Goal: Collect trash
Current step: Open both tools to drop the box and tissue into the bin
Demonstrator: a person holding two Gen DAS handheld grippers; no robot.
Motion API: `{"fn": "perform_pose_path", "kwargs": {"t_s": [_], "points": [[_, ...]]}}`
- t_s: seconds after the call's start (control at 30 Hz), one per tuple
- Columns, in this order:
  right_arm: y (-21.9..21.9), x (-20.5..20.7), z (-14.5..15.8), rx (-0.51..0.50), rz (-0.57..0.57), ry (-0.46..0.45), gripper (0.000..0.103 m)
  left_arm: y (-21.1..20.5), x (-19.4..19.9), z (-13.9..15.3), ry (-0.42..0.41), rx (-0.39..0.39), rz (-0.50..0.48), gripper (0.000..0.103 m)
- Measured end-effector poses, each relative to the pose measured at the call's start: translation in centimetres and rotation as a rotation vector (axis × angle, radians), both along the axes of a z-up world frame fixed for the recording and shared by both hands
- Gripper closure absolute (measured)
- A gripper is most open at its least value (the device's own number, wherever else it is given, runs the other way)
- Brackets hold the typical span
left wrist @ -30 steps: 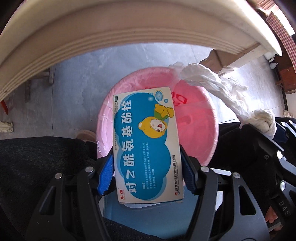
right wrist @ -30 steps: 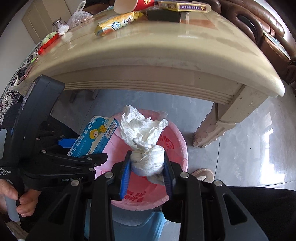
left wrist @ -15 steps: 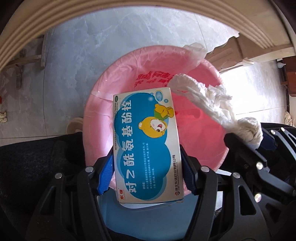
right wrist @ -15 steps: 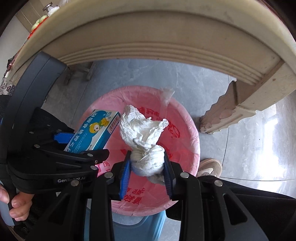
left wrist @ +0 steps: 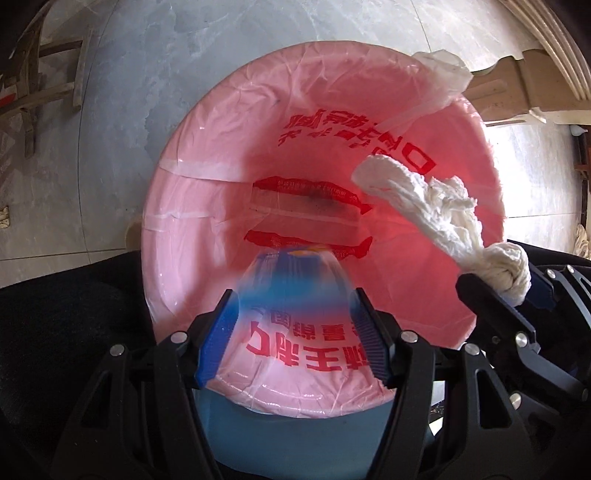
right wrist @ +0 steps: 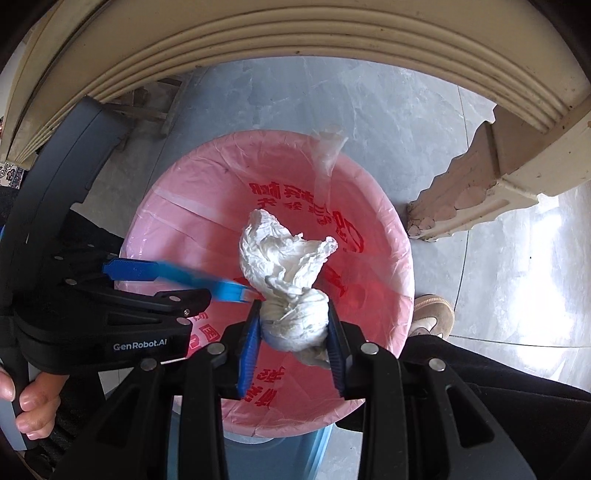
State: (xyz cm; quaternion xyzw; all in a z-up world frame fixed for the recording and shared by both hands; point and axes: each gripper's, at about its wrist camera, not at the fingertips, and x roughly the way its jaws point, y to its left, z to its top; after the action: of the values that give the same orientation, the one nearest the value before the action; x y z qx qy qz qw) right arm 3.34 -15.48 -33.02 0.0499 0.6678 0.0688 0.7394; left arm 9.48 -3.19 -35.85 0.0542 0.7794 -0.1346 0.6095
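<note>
A bin lined with a pink bag (left wrist: 207, 147) (right wrist: 192, 206) fills both views from above. My left gripper (left wrist: 291, 299) hangs over its near rim. The blue medicine box (left wrist: 291, 273) shows only as a blur just past the blue pads, slipping away from them into the bin; the right wrist view shows the box (right wrist: 221, 286) as a blue streak. My right gripper (right wrist: 293, 310) is shut on a knotted white tissue wad (right wrist: 284, 258) over the bin's middle. That tissue wad (left wrist: 424, 199) reaches in from the right in the left wrist view.
A cream table edge (right wrist: 295, 33) arches overhead and its carved leg (right wrist: 480, 177) stands right of the bin. A shoe (right wrist: 432, 314) and dark trousers lie close to the bin. A person's hand (right wrist: 33, 398) holds the left gripper. Grey tile floor lies around.
Both grippers have sunk toward the bin, which now looms larger. The box, sharp and clamped before, is now a blur sliding out of the left jaws. The tissue stays gripped.
</note>
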Motion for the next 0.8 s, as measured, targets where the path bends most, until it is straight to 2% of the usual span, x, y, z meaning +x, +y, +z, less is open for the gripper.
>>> {"fn": "perform_pose_path", "kwargs": {"t_s": [0.13, 0.2, 0.37, 0.8], "points": [[0.05, 0.04, -0.5, 0.009, 0.008, 0.008, 0.069, 0.06, -0.07, -0.5, 0.009, 0.004, 0.006, 0.041], [0.23, 0.12, -0.7, 0.001, 0.019, 0.009, 0.058, -0.08, -0.14, -0.52, 0.0, 0.014, 0.002, 0.041], [0.18, 0.25, -0.74, -0.02, 0.012, 0.003, 0.05, -0.15, -0.19, -0.56, -0.009, 0.032, 0.002, 0.041], [0.45, 0.01, -0.33, -0.034, 0.021, -0.018, 0.049, 0.1, -0.52, 0.26, -0.04, 0.05, -0.012, 0.039]]}}
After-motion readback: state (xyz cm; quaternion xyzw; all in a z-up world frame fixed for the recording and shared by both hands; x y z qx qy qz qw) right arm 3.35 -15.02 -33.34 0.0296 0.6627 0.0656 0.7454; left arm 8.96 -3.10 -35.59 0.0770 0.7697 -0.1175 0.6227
